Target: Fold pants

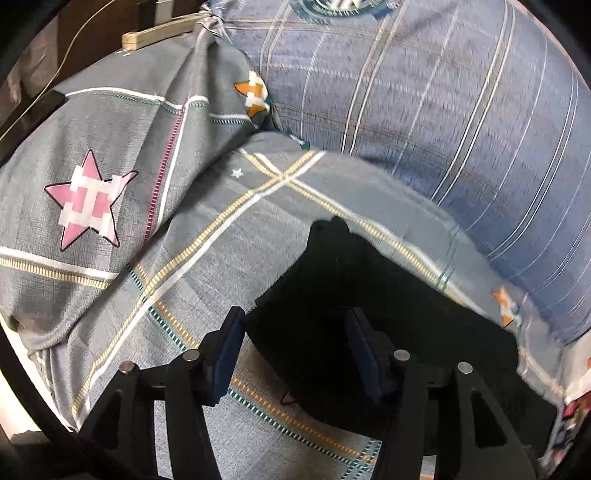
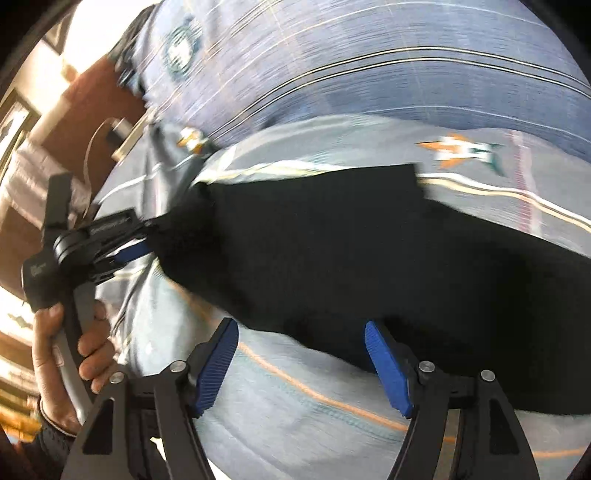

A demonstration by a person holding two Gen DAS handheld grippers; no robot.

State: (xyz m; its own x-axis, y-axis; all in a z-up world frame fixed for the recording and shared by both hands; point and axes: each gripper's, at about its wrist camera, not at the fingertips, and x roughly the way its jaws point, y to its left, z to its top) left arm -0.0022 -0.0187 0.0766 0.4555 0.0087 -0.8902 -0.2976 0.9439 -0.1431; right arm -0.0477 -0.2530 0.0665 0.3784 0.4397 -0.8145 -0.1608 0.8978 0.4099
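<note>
The black pants (image 2: pixel 332 251) lie spread on a grey bedsheet with stars (image 2: pixel 295 398). In the right wrist view my right gripper (image 2: pixel 301 354) is open, just above the near edge of the pants. The left gripper (image 2: pixel 142 240) shows at the left end of the pants, its fingers at the cloth's corner. In the left wrist view the left gripper (image 1: pixel 295 332) has its jaws apart, with black pants cloth (image 1: pixel 369 314) lying between and beyond the blue pads (image 1: pixel 231 354). The view is blurred.
A grey pillow with a pink star (image 1: pixel 88 199) lies at the left. A rolled blue striped quilt (image 1: pixel 443 110) lies behind the pants. A wooden headboard (image 2: pixel 103 110) and a power strip (image 1: pixel 155 35) are at the far left. A hand (image 2: pixel 74 350) holds the left gripper's handle.
</note>
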